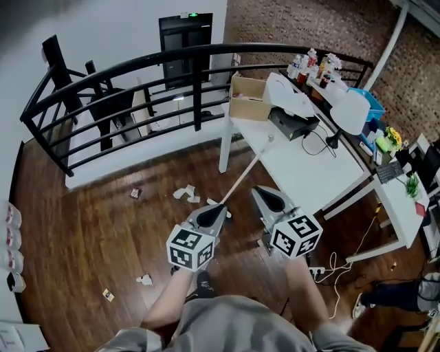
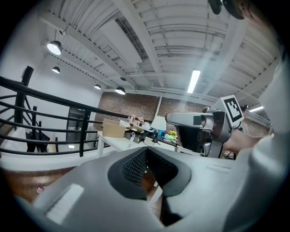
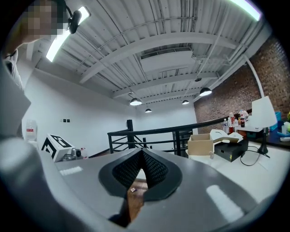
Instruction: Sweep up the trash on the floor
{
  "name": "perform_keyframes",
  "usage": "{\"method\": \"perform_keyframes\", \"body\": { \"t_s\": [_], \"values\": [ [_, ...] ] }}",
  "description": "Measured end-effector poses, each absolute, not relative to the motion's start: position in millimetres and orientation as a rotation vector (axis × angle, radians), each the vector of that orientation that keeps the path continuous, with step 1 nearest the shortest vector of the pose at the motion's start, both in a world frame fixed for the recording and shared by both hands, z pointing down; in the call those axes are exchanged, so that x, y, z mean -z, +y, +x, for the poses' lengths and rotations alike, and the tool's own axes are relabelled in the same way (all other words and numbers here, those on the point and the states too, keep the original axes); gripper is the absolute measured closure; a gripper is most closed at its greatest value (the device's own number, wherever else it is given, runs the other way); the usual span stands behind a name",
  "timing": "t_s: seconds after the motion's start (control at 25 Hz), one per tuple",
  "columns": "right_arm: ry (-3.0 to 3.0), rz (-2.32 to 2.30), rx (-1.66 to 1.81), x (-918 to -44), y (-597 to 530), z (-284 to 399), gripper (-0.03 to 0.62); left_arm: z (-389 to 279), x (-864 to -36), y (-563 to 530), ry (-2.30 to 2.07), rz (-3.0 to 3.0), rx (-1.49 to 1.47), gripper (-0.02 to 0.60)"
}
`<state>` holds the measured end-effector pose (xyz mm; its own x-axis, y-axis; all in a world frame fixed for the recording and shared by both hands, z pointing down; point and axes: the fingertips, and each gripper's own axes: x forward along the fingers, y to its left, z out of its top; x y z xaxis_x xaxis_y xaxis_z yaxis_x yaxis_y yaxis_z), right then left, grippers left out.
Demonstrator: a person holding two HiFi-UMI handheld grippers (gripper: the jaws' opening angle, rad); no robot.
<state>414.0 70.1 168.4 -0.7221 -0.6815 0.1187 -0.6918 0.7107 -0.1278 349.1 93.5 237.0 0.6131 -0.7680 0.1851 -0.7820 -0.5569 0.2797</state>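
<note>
**Both jaws shut, trash ahead on the floor**

The open cardboard box (image 1: 249,101) sits on the tabletop (image 1: 295,172) at your 12 o'clock, and you can't see what's inside. Paper trash (image 1: 184,193) lies on the floor (image 1: 82,234) at 11 o'clock. Your left gripper (image 1: 221,208) and right gripper (image 1: 258,191) point forward, nearly level, jaws pressed together on nothing.

No words, brand names or numbers can be read anywhere. The cube (image 1: 190,248) on the left tool (image 1: 221,207) and the one on the right tool (image 1: 259,190) bear black-and-white square code patterns, with no letters or digits. A small green lit sign (image 1: 192,14) above the dark door (image 1: 185,45) is too small to read. So are the labels on the bottles (image 1: 313,65) on the desk (image 1: 302,175) and the red print on the white packets (image 1: 10,227) at the left edge.
</note>
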Motion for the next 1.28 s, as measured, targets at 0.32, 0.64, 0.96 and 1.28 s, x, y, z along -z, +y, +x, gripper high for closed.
{"method": "perform_keyframes", "body": {
  "t_s": [0.32,0.64,0.96,1.28],
  "values": [
    [-2.772,1.208,-0.3,-190.6,-27.3,427.7,0.594,349.1,-246.6,-8.9,-1.201,2.532,-0.091,0.577],
    [-2.74,1.113,-0.314,-238.5,-128.9,465.1,0.594,380.4,-282.3,-90.7,-1.273,2.471,-0.162,0.577],
    [-2.657,1.07,-0.42,-308.2,-212.4,516.3,0.546,419.3,-321.8,-151.4,-1.342,2.376,-0.237,0.577],
    [-2.556,1.042,-0.521,-374.4,-273.2,546.8,0.407,441.3,-357.6,-186.3,-1.347,2.299,-0.287,0.577]
  ]
}}
